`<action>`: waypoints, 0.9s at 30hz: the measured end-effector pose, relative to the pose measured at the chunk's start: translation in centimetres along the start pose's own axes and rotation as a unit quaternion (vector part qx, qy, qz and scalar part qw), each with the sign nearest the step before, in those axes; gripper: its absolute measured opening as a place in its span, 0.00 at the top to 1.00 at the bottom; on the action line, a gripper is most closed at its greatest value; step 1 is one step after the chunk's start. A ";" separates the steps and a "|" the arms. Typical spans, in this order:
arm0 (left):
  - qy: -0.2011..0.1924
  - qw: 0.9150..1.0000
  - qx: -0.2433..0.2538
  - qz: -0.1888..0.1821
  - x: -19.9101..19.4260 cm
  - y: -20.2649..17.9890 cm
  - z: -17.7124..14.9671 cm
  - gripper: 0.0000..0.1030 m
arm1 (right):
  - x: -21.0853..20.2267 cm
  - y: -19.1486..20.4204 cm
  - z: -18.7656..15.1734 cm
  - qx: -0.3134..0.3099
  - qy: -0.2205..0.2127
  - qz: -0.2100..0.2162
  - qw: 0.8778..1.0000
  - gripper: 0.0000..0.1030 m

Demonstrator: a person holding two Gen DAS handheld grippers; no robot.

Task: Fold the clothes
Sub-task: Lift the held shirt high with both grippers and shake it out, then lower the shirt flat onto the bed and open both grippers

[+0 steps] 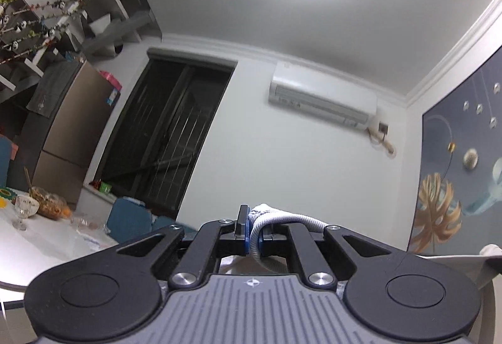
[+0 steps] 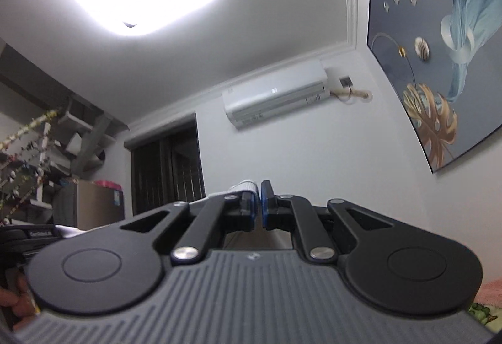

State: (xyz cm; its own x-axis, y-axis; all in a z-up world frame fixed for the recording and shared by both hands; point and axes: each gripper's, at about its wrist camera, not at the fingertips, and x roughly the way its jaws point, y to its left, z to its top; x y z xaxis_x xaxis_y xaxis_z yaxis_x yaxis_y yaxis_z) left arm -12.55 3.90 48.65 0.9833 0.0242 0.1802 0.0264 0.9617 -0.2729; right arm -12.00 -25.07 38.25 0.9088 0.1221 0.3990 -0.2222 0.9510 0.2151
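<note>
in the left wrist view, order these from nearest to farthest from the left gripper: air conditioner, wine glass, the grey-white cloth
1. The grey-white cloth, pinched between the pads of the left gripper.
2. The wine glass, standing on the white table at the lower left.
3. The air conditioner, high on the far wall, upper right of centre.
</note>
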 end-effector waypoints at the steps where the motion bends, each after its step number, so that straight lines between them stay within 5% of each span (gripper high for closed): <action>1: 0.011 1.000 0.003 0.002 1.3 0.0 -0.7 0.95 | 1.2 -0.6 -0.6 0.000 0.017 -0.004 1.000 0.93; 11: 0.125 0.991 0.034 0.043 24.1 3.0 -18.9 0.94 | 16.8 -10.1 -16.0 0.004 0.153 -0.067 0.986 0.93; 19: 0.197 0.975 0.073 0.074 44.6 7.1 -43.1 0.93 | 30.6 -18.8 -37.6 -0.026 0.235 -0.116 0.965 0.93; 23: 0.272 0.954 0.087 0.091 53.1 10.4 -57.3 0.92 | 35.9 -23.6 -51.5 -0.016 0.289 -0.126 0.949 0.93; 27: 0.344 0.929 0.076 0.115 57.5 14.7 -68.8 0.91 | 38.7 -27.0 -64.2 -0.006 0.363 -0.136 0.922 0.93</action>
State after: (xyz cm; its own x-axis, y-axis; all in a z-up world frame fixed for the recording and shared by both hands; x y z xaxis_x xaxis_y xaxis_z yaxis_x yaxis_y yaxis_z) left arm 56.77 0.61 -10.02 0.8433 0.1028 -0.5274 -0.1725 0.9814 -0.0844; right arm 51.85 -27.77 -9.33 0.9280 0.0318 -0.3712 0.0492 0.9771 0.2068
